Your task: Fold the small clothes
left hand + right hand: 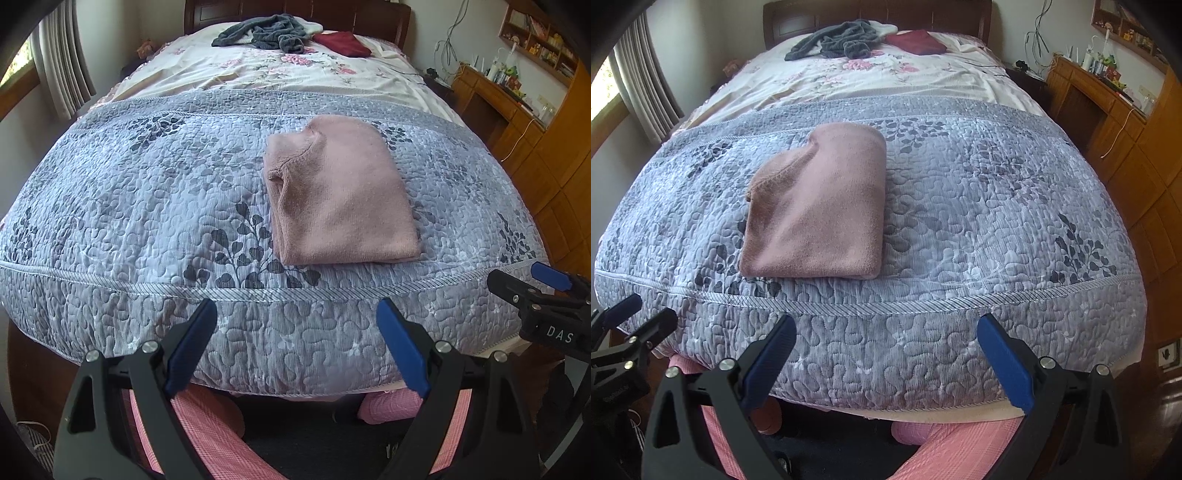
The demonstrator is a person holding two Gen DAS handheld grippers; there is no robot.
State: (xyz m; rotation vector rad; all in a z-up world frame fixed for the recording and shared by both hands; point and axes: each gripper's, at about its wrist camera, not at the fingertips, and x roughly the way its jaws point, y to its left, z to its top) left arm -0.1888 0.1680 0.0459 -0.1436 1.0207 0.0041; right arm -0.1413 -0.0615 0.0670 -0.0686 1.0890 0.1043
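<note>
Blue-padded fingers of the left gripper stand wide apart over the hanging foot edge of the bed, gripping nothing, and the right gripper is spread just as wide and equally empty; each shows at the edge of the other's view. Beyond them, the pink garment lies folded into a thick, roughly rectangular bundle on the grey-blue quilted bedspread, near the foot of the bed and apart from both grippers. Its cloth looks soft and fuzzy, dusty rose in colour. The near edge is a smooth rounded fold, layered edges show along its left side, and a ribbed hem curves across the far left corner, where the top dips into a notch. Farther up, a floral sheet covers the bed, with a dark grey garment and a dark red cloth heaped by the wooden headboard. Pink-clad legs sit beneath the grippers.
</note>
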